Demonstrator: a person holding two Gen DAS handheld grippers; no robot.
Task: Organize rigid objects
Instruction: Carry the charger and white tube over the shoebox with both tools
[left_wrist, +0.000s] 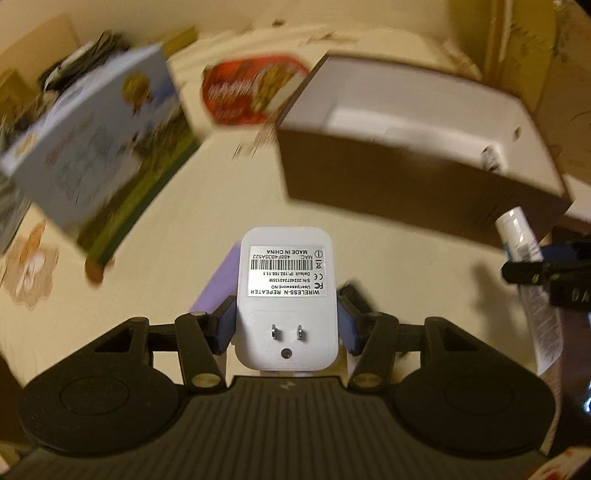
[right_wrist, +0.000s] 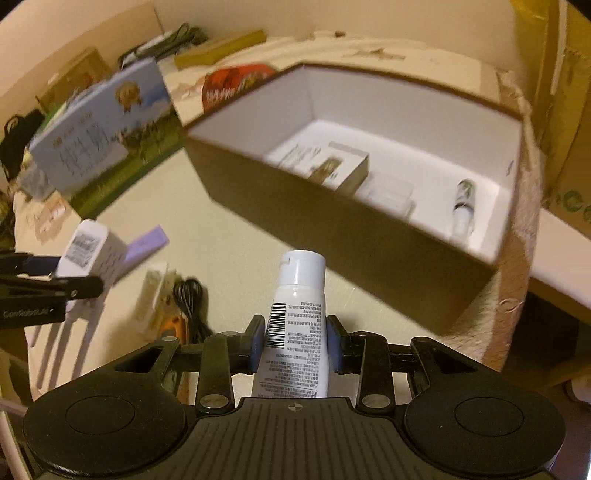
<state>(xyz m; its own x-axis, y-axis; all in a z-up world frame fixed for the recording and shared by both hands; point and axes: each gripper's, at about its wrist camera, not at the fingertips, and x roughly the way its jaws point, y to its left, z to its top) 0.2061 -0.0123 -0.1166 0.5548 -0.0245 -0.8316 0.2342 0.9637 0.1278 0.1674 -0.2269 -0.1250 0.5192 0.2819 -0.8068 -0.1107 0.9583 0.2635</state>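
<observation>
My left gripper (left_wrist: 286, 325) is shut on a white plug-in wireless repeater (left_wrist: 286, 291), prongs toward the camera, held above the table. My right gripper (right_wrist: 295, 347) is shut on a white tube (right_wrist: 297, 325) with a barcode, cap pointing forward. An open brown box with a white inside (right_wrist: 369, 229) stands ahead and to the right; it holds a small carton (right_wrist: 341, 168) and a small bottle (right_wrist: 463, 206). The box also shows in the left wrist view (left_wrist: 424, 184), with the right gripper and tube (left_wrist: 532, 280) at the right edge. The left gripper with the repeater (right_wrist: 86, 254) shows at the left of the right wrist view.
A blue-and-green picture box (left_wrist: 103, 147) stands at the left. A red packet (left_wrist: 247, 92) lies behind. A purple flat item (right_wrist: 147, 243), a black cable (right_wrist: 190, 299) and small items lie on the cream table (left_wrist: 229, 195). Clutter fills the far left.
</observation>
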